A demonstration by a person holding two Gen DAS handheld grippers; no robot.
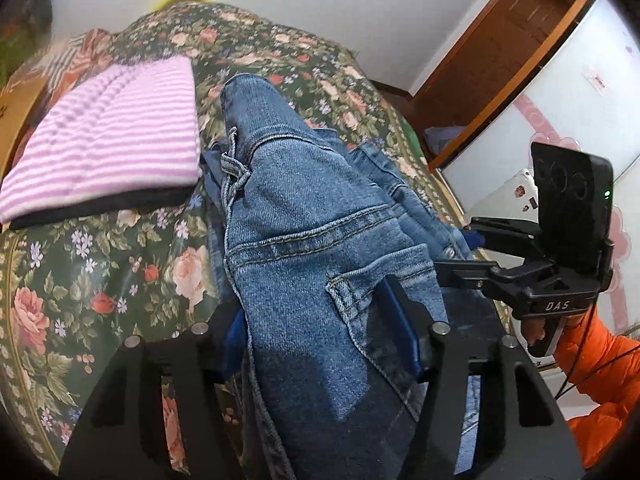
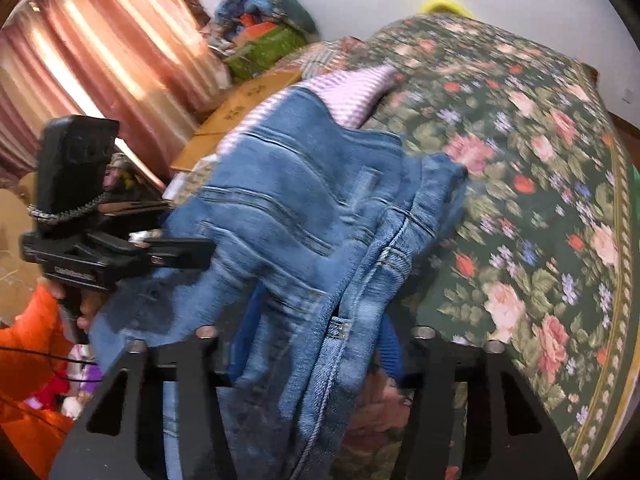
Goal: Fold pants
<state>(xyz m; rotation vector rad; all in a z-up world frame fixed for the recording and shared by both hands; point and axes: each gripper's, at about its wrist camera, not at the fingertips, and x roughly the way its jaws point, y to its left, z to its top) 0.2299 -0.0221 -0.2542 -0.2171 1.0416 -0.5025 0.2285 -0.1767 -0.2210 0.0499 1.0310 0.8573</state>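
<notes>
The jeans (image 1: pixel 320 240) hang bunched between both tools above the floral bed (image 1: pixel 100 280), their waist end lifted and the rest trailing onto the cover. Denim is heavy, limp and thick at the seams (it sags wherever unsupported), so the waistband corners look the soundest hold. The left tool (image 1: pixel 320 336) pinches denim by a belt loop, the right tool (image 2: pixel 316 344) pinches the seamed edge; a striped cloth (image 1: pixel 108 136) lies just beside.
</notes>
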